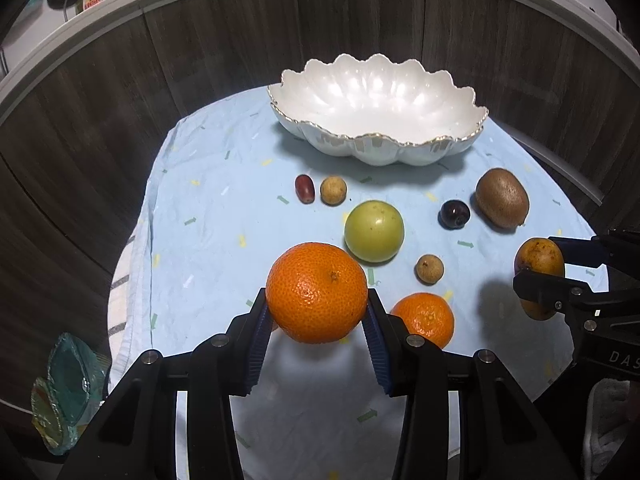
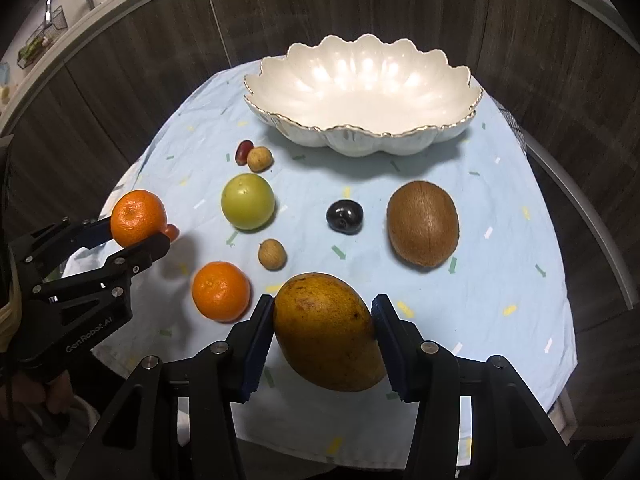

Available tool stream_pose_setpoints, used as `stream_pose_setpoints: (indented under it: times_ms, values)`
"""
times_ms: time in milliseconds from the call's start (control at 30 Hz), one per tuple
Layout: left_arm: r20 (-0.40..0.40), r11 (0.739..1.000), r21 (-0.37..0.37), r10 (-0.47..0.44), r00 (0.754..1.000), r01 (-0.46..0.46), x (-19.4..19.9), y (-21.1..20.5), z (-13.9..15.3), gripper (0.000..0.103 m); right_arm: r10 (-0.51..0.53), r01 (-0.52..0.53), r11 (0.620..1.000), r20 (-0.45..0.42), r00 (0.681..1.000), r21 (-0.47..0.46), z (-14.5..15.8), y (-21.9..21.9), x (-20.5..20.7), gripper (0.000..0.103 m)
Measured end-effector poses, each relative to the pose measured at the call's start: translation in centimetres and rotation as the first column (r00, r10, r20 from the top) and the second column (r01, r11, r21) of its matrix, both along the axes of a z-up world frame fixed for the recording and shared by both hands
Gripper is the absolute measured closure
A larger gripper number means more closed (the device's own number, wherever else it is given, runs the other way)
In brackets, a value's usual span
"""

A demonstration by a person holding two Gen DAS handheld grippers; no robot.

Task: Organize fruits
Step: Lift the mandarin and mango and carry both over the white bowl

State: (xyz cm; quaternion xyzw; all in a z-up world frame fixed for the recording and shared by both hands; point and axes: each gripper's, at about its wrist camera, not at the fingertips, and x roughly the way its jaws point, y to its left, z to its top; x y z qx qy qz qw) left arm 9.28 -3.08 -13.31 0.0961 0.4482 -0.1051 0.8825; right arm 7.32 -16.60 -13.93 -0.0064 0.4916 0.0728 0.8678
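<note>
My left gripper (image 1: 317,312) is shut on an orange (image 1: 316,292) and holds it above the blue cloth; it also shows in the right wrist view (image 2: 138,216). My right gripper (image 2: 323,320) is shut on a yellow-brown mango (image 2: 330,332), seen at the right in the left wrist view (image 1: 540,280). The white scalloped bowl (image 1: 376,140) stands empty at the back of the table. On the cloth lie a second orange (image 2: 221,291), a green apple (image 2: 248,201), a kiwi (image 2: 423,224), a dark plum (image 2: 345,217), two longans (image 2: 272,254) (image 2: 260,159) and a red grape (image 2: 243,152).
The round table carries a light blue cloth (image 1: 208,216) and stands before dark wood cabinet fronts (image 1: 100,120). A green glass dish (image 1: 68,392) lies low at the left. A counter with a sink (image 2: 52,20) runs behind.
</note>
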Motion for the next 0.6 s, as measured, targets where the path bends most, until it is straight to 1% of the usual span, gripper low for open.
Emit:
stream_pose_setpoints:
  times_ms: [600]
  values:
    - [0.054, 0.999, -0.039, 0.001, 0.999, 0.001, 1.5, -0.8, 3.2, 0.060, -0.033, 0.029, 0.998, 0.067, 0.997, 0.058, 2.3, -1.0, 1.3, 0.054]
